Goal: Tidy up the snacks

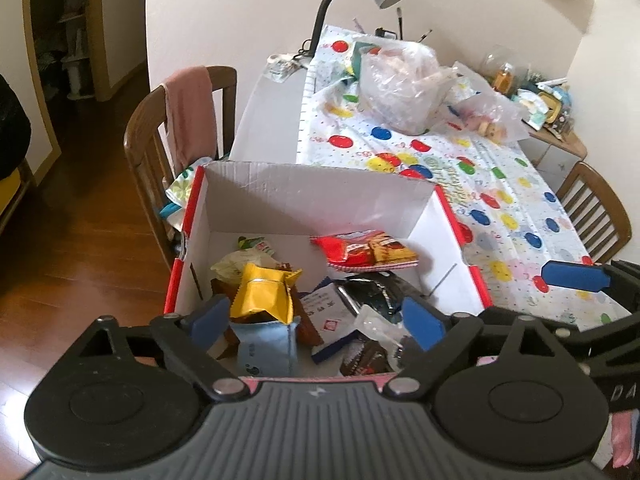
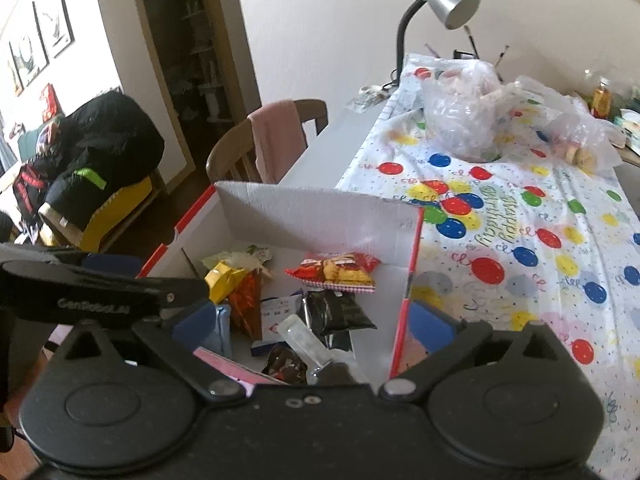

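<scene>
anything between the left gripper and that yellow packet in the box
Nothing visible. The left gripper is open above the cardboard box, and the yellow packet stands on top of the pile, beside the gripper's left finger, with no other snack covering it.

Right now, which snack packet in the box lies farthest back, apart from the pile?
The red packet, lying flat alone on the bare floor of the box near the back wall. The yellow packet and black packet sit nearer, in the pile.

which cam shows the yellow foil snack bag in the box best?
Left wrist: the crinkled yellow foil snack bag sits near and large, between the open left gripper fingers. Right wrist shows it smaller, partly hidden behind the left gripper's arm.
</scene>
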Available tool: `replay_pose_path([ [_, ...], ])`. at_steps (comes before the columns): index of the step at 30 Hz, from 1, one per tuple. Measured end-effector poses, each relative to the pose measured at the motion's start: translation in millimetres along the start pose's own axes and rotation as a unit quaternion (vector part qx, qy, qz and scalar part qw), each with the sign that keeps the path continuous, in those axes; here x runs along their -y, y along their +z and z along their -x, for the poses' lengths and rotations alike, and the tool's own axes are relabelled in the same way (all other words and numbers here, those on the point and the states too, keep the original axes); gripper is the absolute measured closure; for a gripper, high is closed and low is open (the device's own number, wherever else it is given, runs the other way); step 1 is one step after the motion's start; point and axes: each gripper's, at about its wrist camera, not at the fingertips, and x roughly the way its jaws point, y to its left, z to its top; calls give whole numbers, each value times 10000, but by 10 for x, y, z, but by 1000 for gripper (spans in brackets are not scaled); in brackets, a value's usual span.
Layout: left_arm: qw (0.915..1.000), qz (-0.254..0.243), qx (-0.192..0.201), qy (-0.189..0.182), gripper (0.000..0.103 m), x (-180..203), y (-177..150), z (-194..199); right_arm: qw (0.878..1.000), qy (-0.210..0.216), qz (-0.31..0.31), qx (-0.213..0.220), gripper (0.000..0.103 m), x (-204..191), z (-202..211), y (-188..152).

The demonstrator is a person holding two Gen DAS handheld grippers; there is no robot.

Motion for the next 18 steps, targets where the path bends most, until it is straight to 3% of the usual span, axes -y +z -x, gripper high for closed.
replay_pose_path([
  [11,9996,-62,292,8,0,102,-118,278,9983,21,-420,413,0,75,319,-223],
  [18,9977,37,673,58,0,131,-142,461,9967,-6,-536,613,0,35,475,-327],
])
